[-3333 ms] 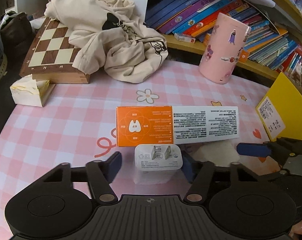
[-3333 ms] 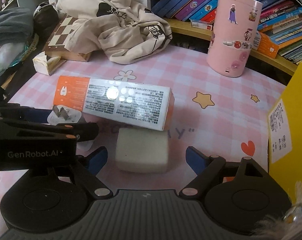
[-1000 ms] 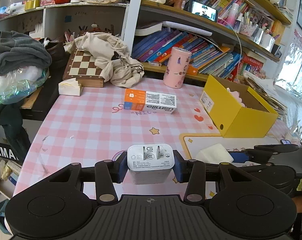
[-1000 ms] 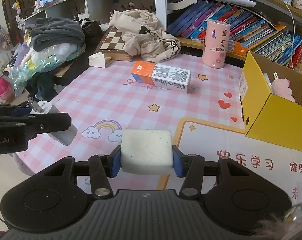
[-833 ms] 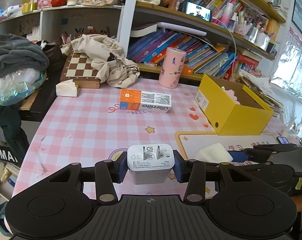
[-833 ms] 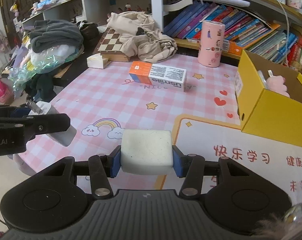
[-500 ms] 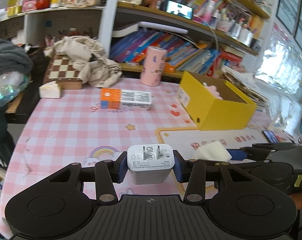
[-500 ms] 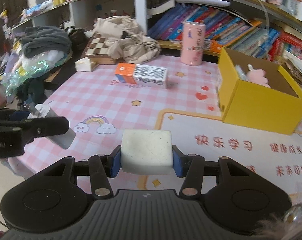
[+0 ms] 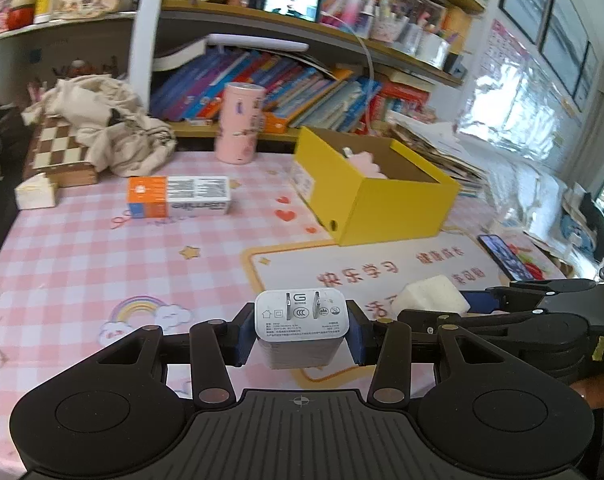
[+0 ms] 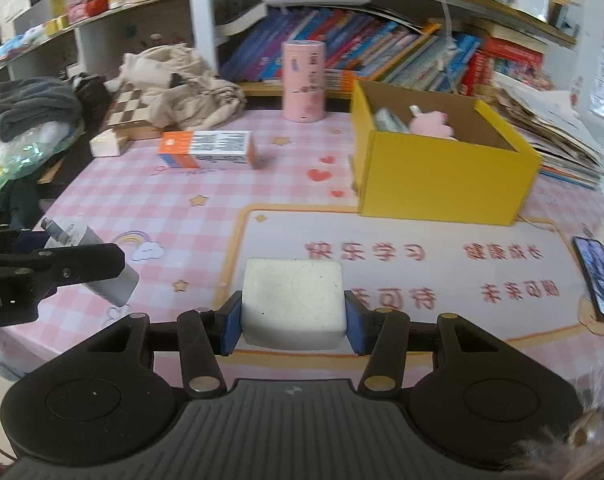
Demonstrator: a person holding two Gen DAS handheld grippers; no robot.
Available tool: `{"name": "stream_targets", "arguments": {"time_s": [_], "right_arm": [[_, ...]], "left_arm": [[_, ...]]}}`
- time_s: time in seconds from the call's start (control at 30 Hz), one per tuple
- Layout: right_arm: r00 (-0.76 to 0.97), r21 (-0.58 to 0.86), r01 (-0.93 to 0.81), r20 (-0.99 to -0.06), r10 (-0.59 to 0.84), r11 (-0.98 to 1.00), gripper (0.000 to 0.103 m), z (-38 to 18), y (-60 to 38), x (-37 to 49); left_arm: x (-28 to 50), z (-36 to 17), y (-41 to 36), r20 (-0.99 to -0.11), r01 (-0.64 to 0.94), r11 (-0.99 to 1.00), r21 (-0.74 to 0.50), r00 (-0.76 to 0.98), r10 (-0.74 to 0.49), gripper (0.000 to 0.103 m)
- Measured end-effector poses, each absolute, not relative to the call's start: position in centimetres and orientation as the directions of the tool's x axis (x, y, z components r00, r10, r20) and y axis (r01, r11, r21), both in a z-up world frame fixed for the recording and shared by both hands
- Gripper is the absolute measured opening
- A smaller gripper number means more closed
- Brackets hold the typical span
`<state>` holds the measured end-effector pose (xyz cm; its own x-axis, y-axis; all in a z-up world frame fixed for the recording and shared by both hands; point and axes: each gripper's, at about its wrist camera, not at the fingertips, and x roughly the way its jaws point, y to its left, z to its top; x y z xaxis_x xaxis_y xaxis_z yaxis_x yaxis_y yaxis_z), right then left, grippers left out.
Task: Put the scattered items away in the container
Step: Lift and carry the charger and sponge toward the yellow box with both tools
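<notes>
White charger (image 9: pixel 301 316) sat clamped in the left gripper (image 9: pixel 300 332), prongs up; the right gripper (image 10: pixel 293 316) pinched a white sponge (image 10: pixel 293 300). Both hung above the mat (image 10: pixel 441 240), short of the yellow box (image 10: pixel 441 176).

Daylight is pouring through the windows (image 9: pixel 557 92) at right — bookshelves (image 10: pixel 381 52) crammed with colourful books are lining the wall behind the pink-checked table (image 9: pixel 82 264).

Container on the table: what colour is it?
Yellow outside, brown cardboard inside; the container shows best in the right wrist view.
</notes>
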<state>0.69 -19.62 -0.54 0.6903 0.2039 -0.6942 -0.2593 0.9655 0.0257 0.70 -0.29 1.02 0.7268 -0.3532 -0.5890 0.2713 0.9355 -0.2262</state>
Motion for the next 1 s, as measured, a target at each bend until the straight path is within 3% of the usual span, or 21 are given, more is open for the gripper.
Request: {"name": "stream_targets", "arguments": {"time_s": [0.53, 1.0], "right_arm": [[0.7, 0.023, -0.161, -0.702, 0.131, 0.987, 0.048, -0.8, -25.0, 0.1], [0.694, 0.036, -0.167, -0.705, 0.143, 0.985, 0.048, -0.7, -30.1, 2.2]], "left_arm": [[2.0, 0.9, -5.9, -0.596, 0.373, 0.9, -0.226, 0.678, -0.431, 0.044], [3.9, 1.2, -11.2, -0.602, 0.37, 0.905, -0.211, 0.68, -0.418, 0.044]]}}
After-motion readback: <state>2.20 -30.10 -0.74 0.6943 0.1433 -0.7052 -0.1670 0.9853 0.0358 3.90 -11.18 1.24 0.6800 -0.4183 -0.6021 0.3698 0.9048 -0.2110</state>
